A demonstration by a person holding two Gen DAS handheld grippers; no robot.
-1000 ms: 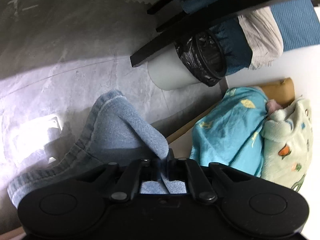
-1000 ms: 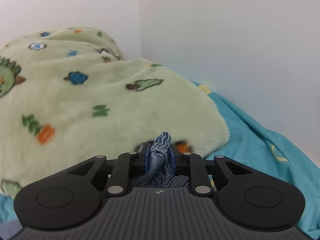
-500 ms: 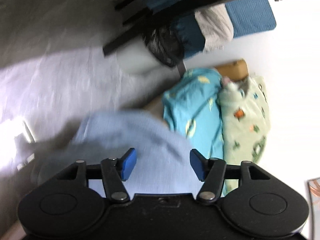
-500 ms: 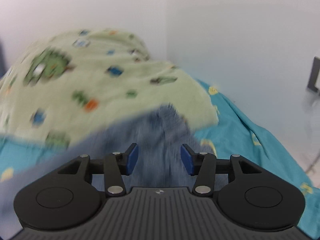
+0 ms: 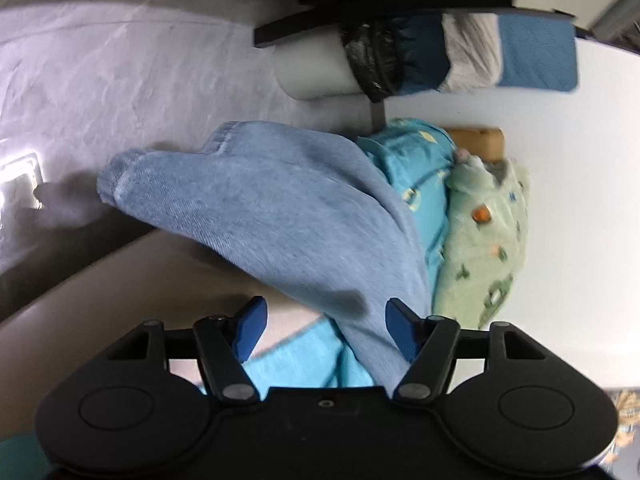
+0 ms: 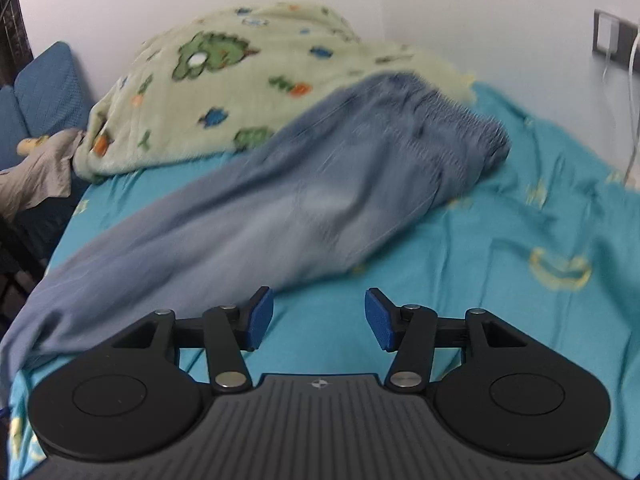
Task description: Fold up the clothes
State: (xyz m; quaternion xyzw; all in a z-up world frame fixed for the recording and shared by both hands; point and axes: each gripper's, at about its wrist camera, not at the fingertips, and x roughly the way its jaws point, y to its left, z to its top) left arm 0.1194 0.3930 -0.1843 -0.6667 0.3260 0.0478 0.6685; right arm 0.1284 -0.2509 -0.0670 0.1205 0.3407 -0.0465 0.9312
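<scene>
Jeans (image 6: 304, 184): being laid across the turquoise bedsheet (image 6: 520, 248), the waistband beside the green blanket (image 6: 224, 92).
Left gripper (image 5: 324, 326): being held spread, gripping nothing.
Right gripper (image 6: 320, 318): being held spread, empty.

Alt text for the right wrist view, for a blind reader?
The open right gripper hovers empty over a teal sheet. Blue jeans lie released ahead, their waistband end against a green patterned blanket.

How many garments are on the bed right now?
1: the jeans, lying across the teal sheet, waistband near the fleece blanket, legs hanging off the bed's edge. Others could be hidden under the blanket.
</scene>
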